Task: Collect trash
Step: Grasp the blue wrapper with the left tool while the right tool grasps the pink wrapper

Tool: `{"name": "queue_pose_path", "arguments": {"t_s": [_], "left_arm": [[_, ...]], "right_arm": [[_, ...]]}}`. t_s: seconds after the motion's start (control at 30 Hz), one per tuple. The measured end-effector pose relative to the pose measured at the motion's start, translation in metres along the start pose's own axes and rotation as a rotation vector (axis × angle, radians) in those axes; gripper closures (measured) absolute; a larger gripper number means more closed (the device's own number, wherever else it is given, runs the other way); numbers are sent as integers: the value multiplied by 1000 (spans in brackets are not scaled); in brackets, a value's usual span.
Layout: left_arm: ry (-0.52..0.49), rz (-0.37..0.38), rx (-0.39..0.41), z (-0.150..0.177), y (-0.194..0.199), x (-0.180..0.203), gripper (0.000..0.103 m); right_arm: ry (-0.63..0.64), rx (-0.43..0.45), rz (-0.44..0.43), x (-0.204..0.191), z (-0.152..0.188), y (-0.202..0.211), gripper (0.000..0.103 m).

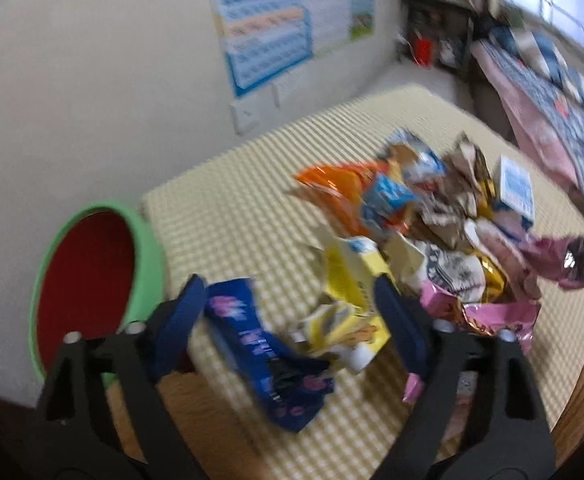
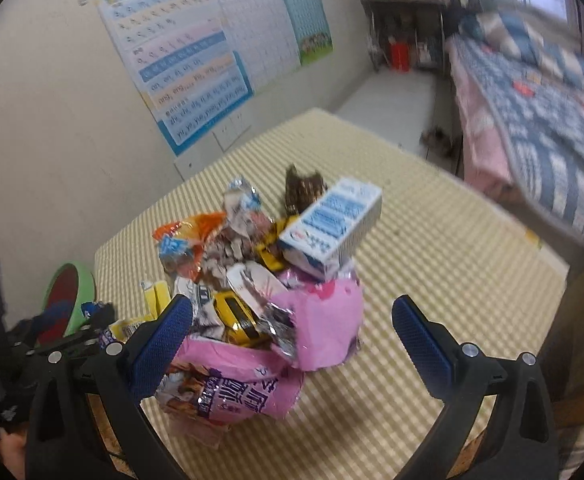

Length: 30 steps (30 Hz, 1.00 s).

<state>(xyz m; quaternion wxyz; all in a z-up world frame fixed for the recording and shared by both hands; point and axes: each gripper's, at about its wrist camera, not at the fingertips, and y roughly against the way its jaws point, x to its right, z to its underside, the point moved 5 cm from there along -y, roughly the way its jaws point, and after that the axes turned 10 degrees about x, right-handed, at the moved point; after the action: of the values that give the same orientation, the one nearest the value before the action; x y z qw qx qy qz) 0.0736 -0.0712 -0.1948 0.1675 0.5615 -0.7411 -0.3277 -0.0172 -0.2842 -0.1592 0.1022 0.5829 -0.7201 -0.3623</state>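
Nearest the left gripper [image 1: 292,312], whose jaws stand spread and empty, a crumpled dark-blue foil wrapper [image 1: 267,356] lies between them on the yellow-checked surface [image 1: 235,216], beside a crushed yellow wrapper [image 1: 352,280]. Both look light, soft and slippery, so a pinch on a raised fold seems best. Spread wide as well, the right gripper [image 2: 292,320] faces a pink foil bag [image 2: 247,392] below a stiffer white-and-blue carton [image 2: 332,224]. Beyond the surface's edge the green-rimmed red bin [image 1: 91,280] is partly cut off, and blur hides print.
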Motion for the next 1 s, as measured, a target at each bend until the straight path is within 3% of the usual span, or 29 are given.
{"name": "queue_pose_path", "arguments": {"t_s": [0.13, 0.2, 0.23, 0.5, 0.57, 0.7, 0.9, 1.0], "left_arm": [[-6, 34, -114, 9, -30, 10, 44], [-11, 42, -132, 10, -36, 11, 63], [-9, 58, -143, 13, -38, 12, 69], [52, 98, -98, 18, -22, 10, 90], [54, 95, -83, 18, -14, 8, 97], [51, 87, -57, 13, -1, 8, 101], [54, 95, -36, 9, 2, 7, 103], [56, 102, -28, 7, 5, 8, 103]], "right_arm": [[-72, -42, -29, 15, -1, -7, 14], [-114, -35, -52, 23, -8, -6, 15], [-131, -29, -59, 28, -12, -5, 15], [-173, -87, -80, 40, -2, -3, 17], [-174, -102, -79, 39, 4, -6, 28], [-158, -113, -96, 34, 5, -8, 40], [-129, -126, -118, 24, 6, -12, 73], [-133, -104, -122, 22, 4, -5, 80]]}}
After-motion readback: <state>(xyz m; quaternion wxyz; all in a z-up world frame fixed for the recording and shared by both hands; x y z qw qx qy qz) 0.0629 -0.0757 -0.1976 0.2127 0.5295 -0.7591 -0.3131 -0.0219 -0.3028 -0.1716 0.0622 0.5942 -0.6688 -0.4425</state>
